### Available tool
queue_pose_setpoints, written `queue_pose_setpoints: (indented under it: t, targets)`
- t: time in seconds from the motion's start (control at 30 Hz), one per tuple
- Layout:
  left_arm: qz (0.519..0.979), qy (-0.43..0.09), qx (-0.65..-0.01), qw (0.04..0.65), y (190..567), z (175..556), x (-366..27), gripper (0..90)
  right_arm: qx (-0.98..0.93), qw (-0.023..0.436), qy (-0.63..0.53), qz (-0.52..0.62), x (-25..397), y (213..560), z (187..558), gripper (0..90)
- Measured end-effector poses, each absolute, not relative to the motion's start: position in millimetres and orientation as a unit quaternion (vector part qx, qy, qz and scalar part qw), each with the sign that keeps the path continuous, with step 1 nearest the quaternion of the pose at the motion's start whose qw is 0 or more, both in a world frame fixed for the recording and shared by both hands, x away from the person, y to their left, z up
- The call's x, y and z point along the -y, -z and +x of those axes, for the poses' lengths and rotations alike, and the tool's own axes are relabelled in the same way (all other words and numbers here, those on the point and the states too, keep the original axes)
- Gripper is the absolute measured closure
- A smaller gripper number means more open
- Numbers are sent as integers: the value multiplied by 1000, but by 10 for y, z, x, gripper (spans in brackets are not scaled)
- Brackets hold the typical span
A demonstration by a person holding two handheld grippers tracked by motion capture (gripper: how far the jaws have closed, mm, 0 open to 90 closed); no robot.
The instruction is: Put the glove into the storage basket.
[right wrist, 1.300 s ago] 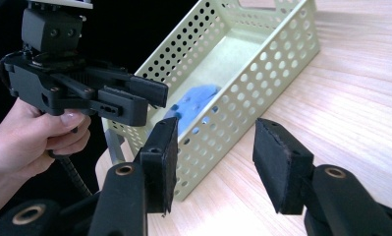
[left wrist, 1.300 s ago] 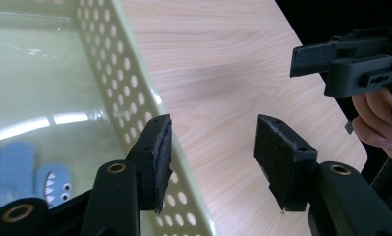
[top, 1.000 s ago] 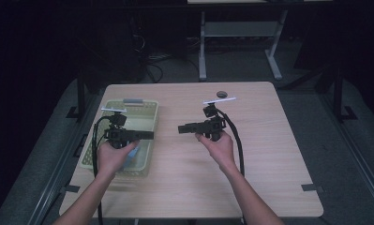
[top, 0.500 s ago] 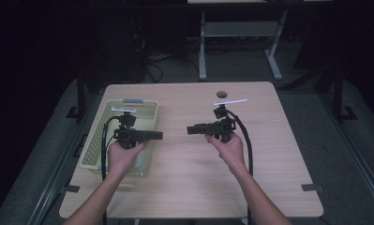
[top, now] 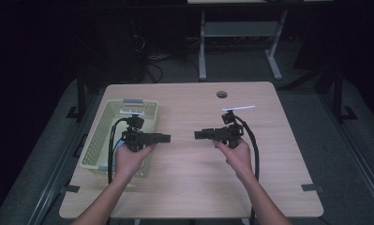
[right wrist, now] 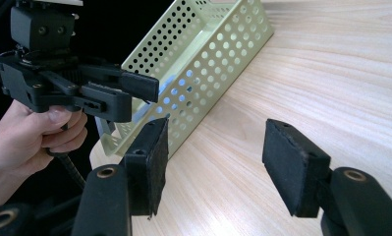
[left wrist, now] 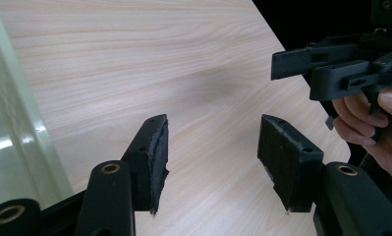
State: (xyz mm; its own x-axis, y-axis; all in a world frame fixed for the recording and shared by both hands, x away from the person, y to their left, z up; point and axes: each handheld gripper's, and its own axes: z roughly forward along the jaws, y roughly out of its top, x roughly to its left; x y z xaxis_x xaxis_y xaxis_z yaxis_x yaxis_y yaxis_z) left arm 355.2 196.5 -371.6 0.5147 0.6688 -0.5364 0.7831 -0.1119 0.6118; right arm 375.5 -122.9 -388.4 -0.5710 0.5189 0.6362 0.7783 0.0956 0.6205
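A basket (top: 110, 123) sits at the desk's (top: 189, 187) left edge; the left tongs (top: 165, 138) and right tongs (top: 199, 135) face each other mid-desk, apart.

A big wooden desk (top: 189, 187) stands in a dark room. Its top is light brown with wavy wood lines. Near the far edge there is a small round dark hole (top: 221, 94). Little grey tape bits (top: 312, 187) stick on the front corners. Behind the desk, on the dark floor (top: 316, 101), a white frame with two legs (top: 236, 30) stands. Black cables (top: 149, 61) lie on the floor beside it
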Motion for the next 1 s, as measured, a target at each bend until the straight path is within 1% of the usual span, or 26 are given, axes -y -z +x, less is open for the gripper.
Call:
queue_pose_setpoints:
  t: [0.5, 0.8, 1.0]
  targets:
    - [745, 65, -479, 459, 3754, 3476, -1830, 420, 730, 124, 496, -453, 1386, 3953, 3634, 401]
    - [745, 84, -472, 463, 3847, 3474, -1728, 385, 724, 120, 497, -464, 1512, 4010, 3584, 399]
    - [751, 86, -461, 464, 3854, 3447, -1663, 373, 721, 116, 491, -475, 1621, 4069, 3531, 392]
